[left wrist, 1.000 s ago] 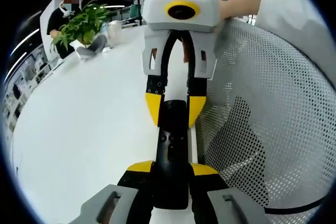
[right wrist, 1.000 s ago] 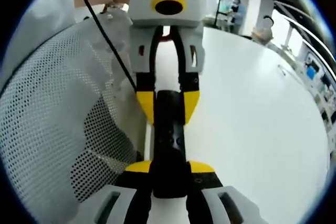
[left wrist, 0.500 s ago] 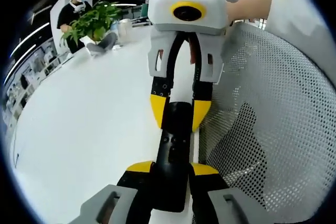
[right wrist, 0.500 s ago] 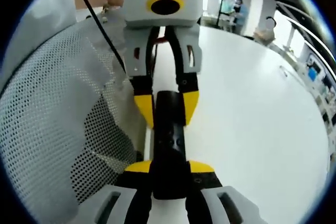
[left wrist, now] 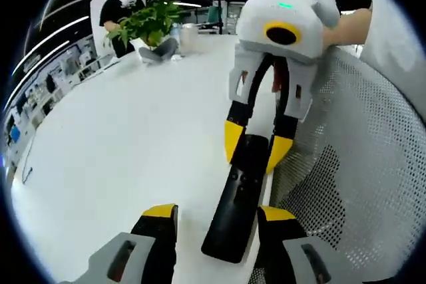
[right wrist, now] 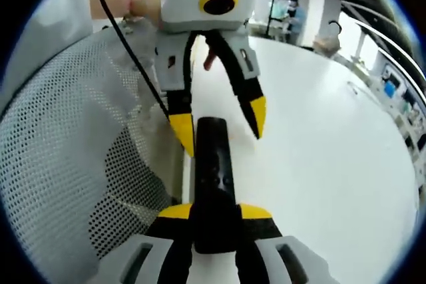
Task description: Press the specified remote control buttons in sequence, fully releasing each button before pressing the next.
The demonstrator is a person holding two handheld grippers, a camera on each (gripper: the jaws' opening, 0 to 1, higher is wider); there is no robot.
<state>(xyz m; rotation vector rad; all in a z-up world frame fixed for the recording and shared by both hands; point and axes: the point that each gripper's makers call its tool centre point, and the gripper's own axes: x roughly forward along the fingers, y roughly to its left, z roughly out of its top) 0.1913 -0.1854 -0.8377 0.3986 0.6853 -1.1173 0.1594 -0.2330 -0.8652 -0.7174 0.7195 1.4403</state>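
The remote (left wrist: 238,204) is a long black bar lying on the white table (left wrist: 113,164), just beside a perforated white chair back (left wrist: 359,164). In the right gripper view the remote (right wrist: 214,191) runs straight up from between the jaws of the right gripper (right wrist: 214,216), which pinch its near end. In the left gripper view the same right gripper (left wrist: 251,145) appears opposite, its yellow tips closed on the far end of the remote.

The left gripper (left wrist: 216,214) stands spread, its jaws apart on either side of the remote and clear of it. The right gripper view shows it (right wrist: 219,121) from the front, with wide-open yellow tips.

Progress: no tip rests on any button, so no press is under way. How many presses are done cannot be told; the small buttons are visible but unreadable.

The left gripper view adds a potted plant (left wrist: 150,24) and a person (left wrist: 123,4) at the far end of the table. The right gripper view adds a black cable (right wrist: 126,51) crossing the chair back.
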